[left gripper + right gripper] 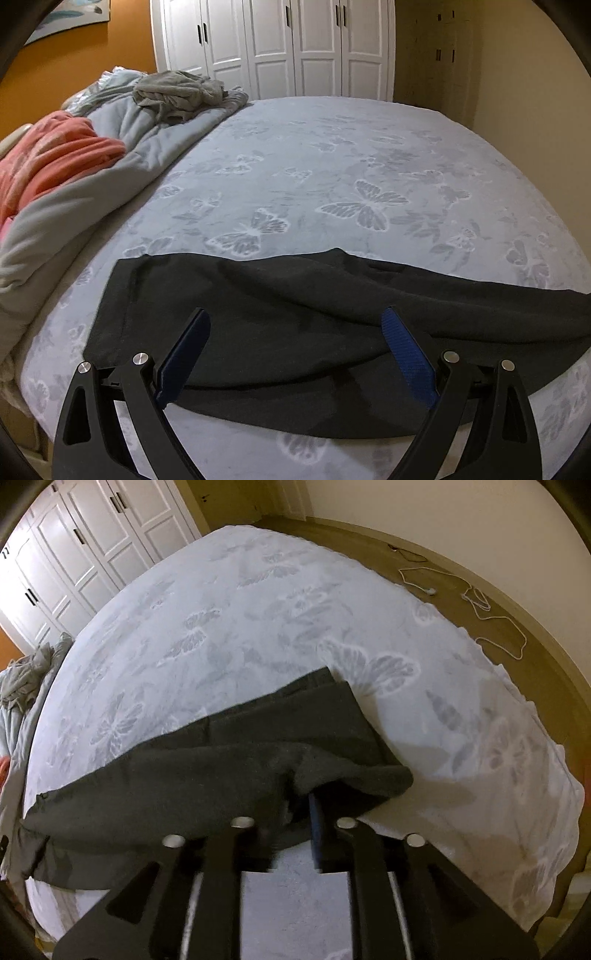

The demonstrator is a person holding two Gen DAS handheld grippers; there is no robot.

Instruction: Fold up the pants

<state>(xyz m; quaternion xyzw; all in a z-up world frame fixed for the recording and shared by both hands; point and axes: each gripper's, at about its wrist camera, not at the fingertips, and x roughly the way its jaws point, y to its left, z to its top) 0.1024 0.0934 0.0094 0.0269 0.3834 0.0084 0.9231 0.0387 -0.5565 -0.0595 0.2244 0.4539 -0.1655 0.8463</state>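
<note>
I see the pants (295,317) lying across the near side of the bed (332,166). They are dark, almost black, and the cloth looks soft and a bit fuzzy. They make a long, wide strip with some low wrinkles in it. One end has a straight stitched edge on my left. In the right wrist view the other end (343,731) is bunched up and lifted in a soft hump.

My left hand-held gripper (295,325) is spread wide, holding nothing. Its two fingers (402,354) have blue ribbed pads, and they sit over the pants with black cloth between them. The black arms look hard and smooth, with round shiny bolts.

My right hand-held gripper (295,805) has its tips tucked in under the lifted fold of the pants. The cloth covers them, so I cannot tell if it is pinching the pants or loose.

The bed cover is pale blue-gray and looks velvety, with big butterfly shapes pressed into it. A puffy gray blanket (110,177) is heaped on the far left of the bed, with an orange-pink fuzzy blanket (55,158) beside it. White closet doors (273,48) with flat panels stand behind the bed. A thin white cord (491,620) curls on the brown floor (461,605).
</note>
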